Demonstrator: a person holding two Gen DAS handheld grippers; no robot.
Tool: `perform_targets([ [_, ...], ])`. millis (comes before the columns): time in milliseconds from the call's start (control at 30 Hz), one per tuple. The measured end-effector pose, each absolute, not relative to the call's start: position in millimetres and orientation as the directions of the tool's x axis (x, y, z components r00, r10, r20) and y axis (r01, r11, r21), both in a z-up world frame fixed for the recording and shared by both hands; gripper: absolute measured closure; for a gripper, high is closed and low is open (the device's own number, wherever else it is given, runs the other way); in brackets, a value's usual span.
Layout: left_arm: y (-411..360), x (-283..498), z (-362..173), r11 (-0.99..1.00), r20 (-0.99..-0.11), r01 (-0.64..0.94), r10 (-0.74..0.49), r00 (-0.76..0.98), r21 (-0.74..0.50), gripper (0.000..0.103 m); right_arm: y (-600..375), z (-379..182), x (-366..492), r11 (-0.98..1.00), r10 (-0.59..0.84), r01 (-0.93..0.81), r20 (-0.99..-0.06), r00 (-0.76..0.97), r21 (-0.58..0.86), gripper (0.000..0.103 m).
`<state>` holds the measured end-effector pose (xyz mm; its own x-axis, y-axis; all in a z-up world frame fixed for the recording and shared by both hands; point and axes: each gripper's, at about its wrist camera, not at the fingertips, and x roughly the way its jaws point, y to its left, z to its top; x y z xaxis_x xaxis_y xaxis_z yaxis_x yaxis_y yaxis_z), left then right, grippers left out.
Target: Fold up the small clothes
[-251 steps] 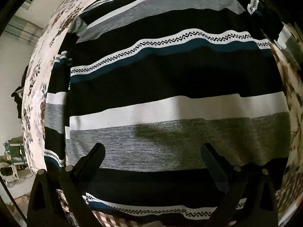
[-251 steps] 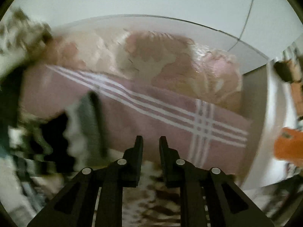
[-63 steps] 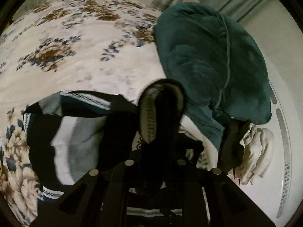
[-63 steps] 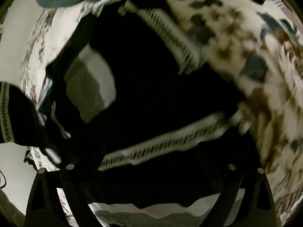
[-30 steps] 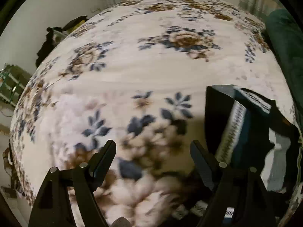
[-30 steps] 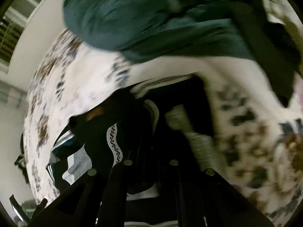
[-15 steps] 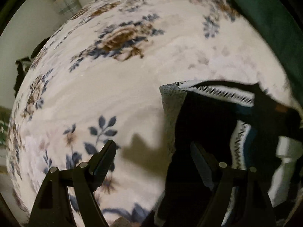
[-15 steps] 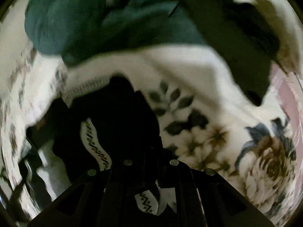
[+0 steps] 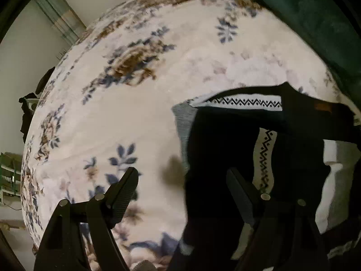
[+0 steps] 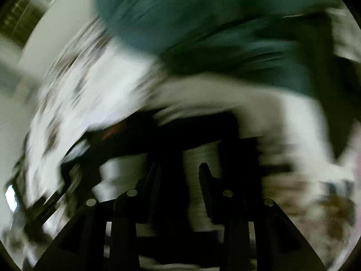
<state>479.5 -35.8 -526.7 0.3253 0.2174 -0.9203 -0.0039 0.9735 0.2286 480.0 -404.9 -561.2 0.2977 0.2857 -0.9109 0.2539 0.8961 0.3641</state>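
- The left tongs (image 9: 181,180) stand wide apart and grasp nothing; the left finger hangs over the flowered bedspread (image 9: 126,117), the right finger over the dark edge of the striped sweater (image 9: 293,140).
- Between the two left fingers runs the sweater's left border, a grey band beside black cloth; whether either finger touches the fabric is not clear.
- Just beyond the left tongs' right finger the sweater lies bunched on the bed, with a white zigzag-patterned band running upright and another running across its far edge.
- To the right of that, a white and grey stripe of the sweater shows, cut off by the picture's rim.
- Beyond the sweater and to the right lies a teal blanket (image 9: 315,18), mostly out of frame.
- Far to the left of the left tongs, past the bed's edge, a wall, a curtain and some dark clothing show small and unclear.
- The right tongs (image 10: 178,171) are partly parted, the jaws having just been opening; their view is heavily blurred.
- Dark and white sweater fabric lies between and under the right fingers, but no pressing grip can be made out.
- Beyond the right tongs the teal blanket fills the upper part, with the bedspread to the left.
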Motion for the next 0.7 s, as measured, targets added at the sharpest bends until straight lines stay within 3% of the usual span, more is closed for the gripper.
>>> perform_targets([
  [100, -36.7, 499.8, -550.5, 0.966, -0.929, -0.013, 0.250, 0.272, 0.257, 0.024, -365.5, -605.2, 514.4, 0.866, 0.425, 0.215, -0.891, 0.157, 0.451, 0.066],
  [167, -31.9, 511.7, -560.4, 0.966, -0.934, -0.024, 0.256, 0.248, 0.259, 0.022, -357.8, -636.2, 534.4, 0.865, 0.421, 0.254, -0.901, 0.101, 0.433, 0.066],
  [267, -20.4, 525.5, -562.8, 0.975, -0.948, -0.044, 0.221, 0.228, 0.217, 0.021, -373.3, -642.6, 553.1, 0.871, 0.322, 0.333, -0.932, 0.167, 0.361, 0.073],
  [400, -10.2, 525.5, -548.8, 0.984, -0.958, -0.075, 0.177, 0.225, 0.164, 0.022, -390.6, -621.2, 554.0, 0.881, 0.183, 0.391, -0.954, 0.238, 0.267, 0.070],
  [500, 1.4, 509.4, -529.0, 0.989, -0.959, -0.108, 0.129, 0.251, 0.105, 0.022, -377.5, -599.1, 531.5, 0.903, 0.220, 0.305, -0.937, 0.272, 0.301, 0.069],
  [567, 7.9, 495.2, -524.8, 0.991, -0.963, -0.115, 0.095, 0.254, 0.067, 0.022, -369.2, -592.6, 512.4, 0.926, 0.219, 0.246, -0.938, 0.269, 0.287, 0.060],
  [700, 12.9, 486.2, -557.6, 0.987, -0.976, -0.103, 0.141, 0.165, 0.125, 0.022, -367.1, -626.9, 469.3, 0.972, 0.053, 0.220, -0.988, 0.146, 0.085, 0.060],
])
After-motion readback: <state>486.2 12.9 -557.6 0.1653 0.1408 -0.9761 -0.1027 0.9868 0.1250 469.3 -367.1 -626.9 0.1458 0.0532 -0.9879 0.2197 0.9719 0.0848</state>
